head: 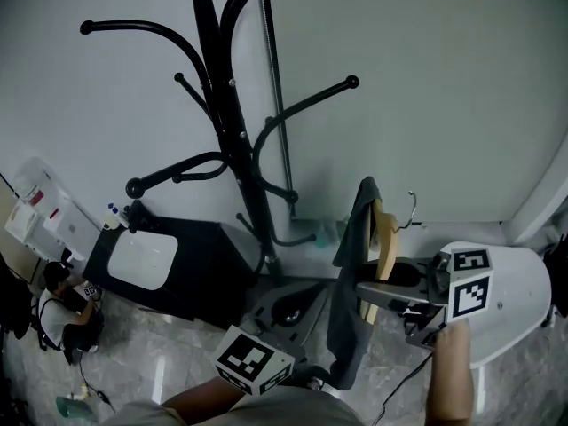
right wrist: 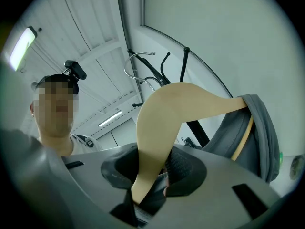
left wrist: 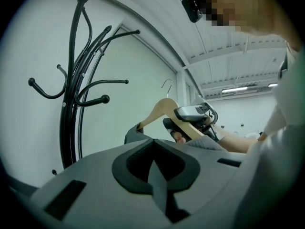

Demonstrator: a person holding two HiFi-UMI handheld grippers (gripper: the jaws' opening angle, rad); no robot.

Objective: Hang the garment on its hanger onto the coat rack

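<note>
A grey garment (head: 352, 302) hangs on a wooden hanger (head: 387, 238) with a metal hook (head: 411, 208). My right gripper (head: 373, 289) is shut on the hanger's wooden arm (right wrist: 164, 128), with the garment (right wrist: 259, 132) draped over the far end. The black coat rack (head: 232, 131) stands to the left of the hanger, its curved arms spreading outward. In the left gripper view the rack (left wrist: 71, 104) is at the left and the hanger (left wrist: 162, 109) lies beyond my left gripper (left wrist: 153, 163), which is shut on nothing. Its marker cube (head: 253, 362) sits low in the head view.
A black cabinet with a white top (head: 142, 260) stands left of the rack's base (head: 288, 309). A white round table (head: 515, 295) is at the right. A thin metal pole (head: 277, 87) runs up the wall behind the rack. A person (head: 67, 313) sits at lower left.
</note>
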